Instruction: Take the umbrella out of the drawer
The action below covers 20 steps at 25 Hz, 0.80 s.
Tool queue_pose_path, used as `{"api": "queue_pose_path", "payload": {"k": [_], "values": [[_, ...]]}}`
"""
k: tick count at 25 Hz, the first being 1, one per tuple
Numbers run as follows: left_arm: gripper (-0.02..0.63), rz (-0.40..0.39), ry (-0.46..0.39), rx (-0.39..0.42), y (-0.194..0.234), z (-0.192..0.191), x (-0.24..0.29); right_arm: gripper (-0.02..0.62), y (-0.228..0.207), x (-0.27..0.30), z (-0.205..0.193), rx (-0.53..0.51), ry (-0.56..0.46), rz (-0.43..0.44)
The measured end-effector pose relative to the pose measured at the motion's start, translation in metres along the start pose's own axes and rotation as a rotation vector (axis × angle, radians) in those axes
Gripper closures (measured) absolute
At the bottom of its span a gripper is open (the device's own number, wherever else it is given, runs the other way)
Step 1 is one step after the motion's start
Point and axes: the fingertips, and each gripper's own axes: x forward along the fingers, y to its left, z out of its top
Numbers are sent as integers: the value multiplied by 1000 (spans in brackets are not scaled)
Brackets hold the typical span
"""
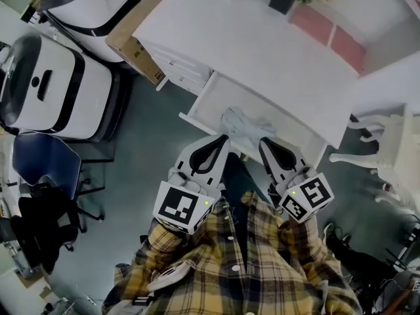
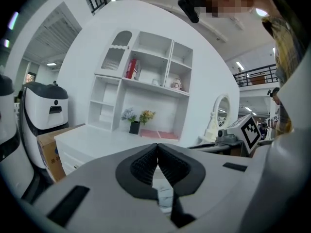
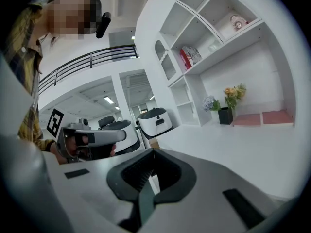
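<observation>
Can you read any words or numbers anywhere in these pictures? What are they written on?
No text can be read anywhere.
Cardboard box: dark print on its side, too blurred to read.
Red thing on the shelf: pale markings, too small to read.
Marker cubes: black and white squares only, no letters.

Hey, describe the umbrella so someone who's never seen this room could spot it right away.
Find the long white desk. Its one open drawer juts out toward the person, and the umbrella lies inside. It is a crumpled pale grey bundle, the only thing visible in that drawer.
</observation>
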Motion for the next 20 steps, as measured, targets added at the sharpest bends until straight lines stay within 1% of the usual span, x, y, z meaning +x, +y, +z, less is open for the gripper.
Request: {"api": "queue_pose_path", "payload": {"k": [5, 10, 16, 20], "values": [[584, -36, 2, 25, 11, 26, 41, 578, -36, 12, 25, 8, -15, -37], [584, -92, 12, 52, 14, 43, 78, 578, -67, 19, 44, 12, -42, -78], [584, -148, 4, 58, 12, 53, 106, 578, -93, 23, 50, 14, -39, -118], [584, -218, 13, 72, 4, 58, 115, 578, -98, 19, 50, 32, -43, -166]]}}
